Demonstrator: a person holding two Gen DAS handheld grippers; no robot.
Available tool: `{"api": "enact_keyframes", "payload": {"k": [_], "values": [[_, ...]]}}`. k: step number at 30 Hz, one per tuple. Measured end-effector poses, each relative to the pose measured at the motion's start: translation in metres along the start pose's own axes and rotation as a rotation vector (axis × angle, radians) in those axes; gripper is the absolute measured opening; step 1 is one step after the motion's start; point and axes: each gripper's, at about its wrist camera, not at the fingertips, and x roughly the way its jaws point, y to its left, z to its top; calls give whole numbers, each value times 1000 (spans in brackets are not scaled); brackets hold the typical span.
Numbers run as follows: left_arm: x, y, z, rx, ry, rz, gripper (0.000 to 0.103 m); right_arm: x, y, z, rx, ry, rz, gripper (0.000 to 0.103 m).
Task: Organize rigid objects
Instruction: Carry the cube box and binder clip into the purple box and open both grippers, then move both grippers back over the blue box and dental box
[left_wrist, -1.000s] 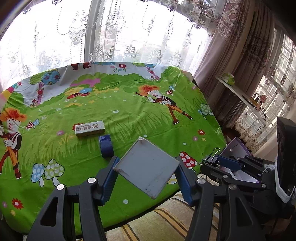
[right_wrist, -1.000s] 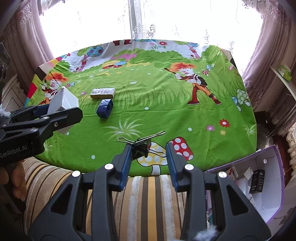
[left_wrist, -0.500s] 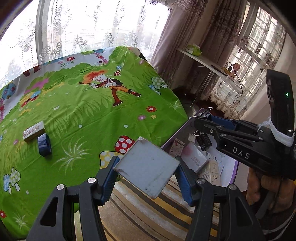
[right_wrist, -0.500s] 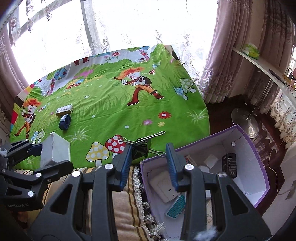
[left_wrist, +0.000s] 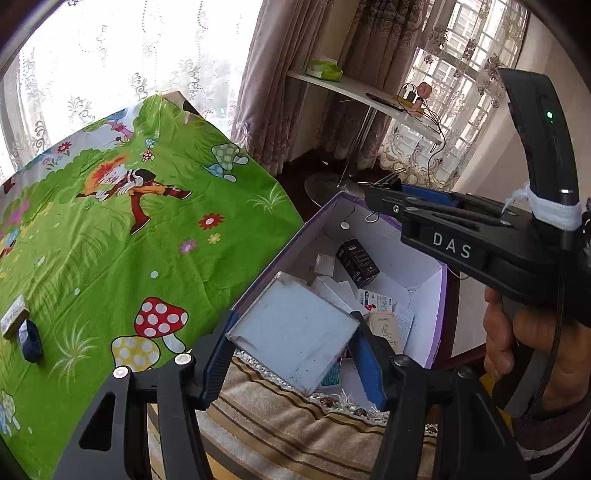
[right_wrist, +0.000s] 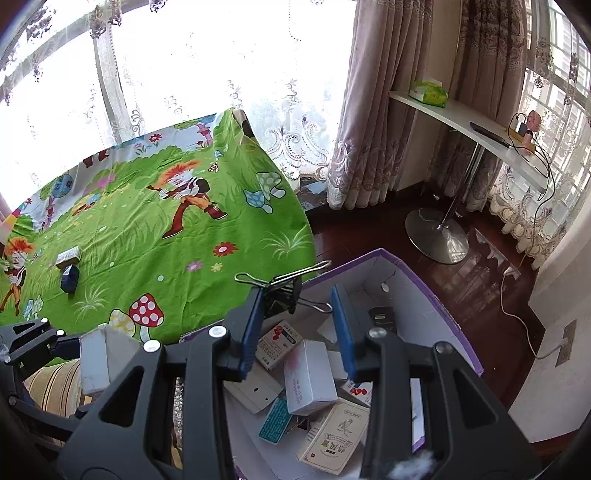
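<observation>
This is a room in a home, likely a living or sitting room. Lace sheer curtains (right_wrist: 207, 74) and heavy patterned drapes (right_wrist: 373, 110) cover large windows. The floor (right_wrist: 369, 236) is dark polished wood. A table (right_wrist: 147, 229) wears a child's cartoon cloth with mushrooms and grass. A white wall shelf (right_wrist: 465, 122) on a chrome pedestal holds a tissue pack (right_wrist: 428, 92) and charging gadgets. A striped cushion (left_wrist: 295, 424) lies nearby.

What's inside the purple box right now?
The purple box holds small cartons: a black box, a white carton, a teal packet and a beige carton. Both claws block parts of the floor, and anything beneath the pile is hidden.
</observation>
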Motion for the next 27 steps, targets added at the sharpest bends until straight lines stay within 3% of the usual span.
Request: {"api": "enact_keyframes", "payload": {"k": [5, 7, 9, 10, 23, 27], "values": [[11, -13, 9, 26, 8, -52, 61, 3, -15, 1, 31, 1, -31, 42], [15, -17, 11, 30, 21, -69, 68, 3, -18, 1, 40, 3, -37, 52], [16, -18, 12, 28, 17, -72, 77, 1, -18, 1, 42, -10, -44, 76], [16, -17, 12, 29, 13, -70, 79, -1, -17, 1, 40, -20, -49, 78], [-9, 16, 19, -50, -49, -8, 81, -11, 1, 8, 25, -46, -14, 79], [-23, 30, 22, -65, -88, 44, 81, -16, 15, 14, 12, -60, 6, 80]]}}
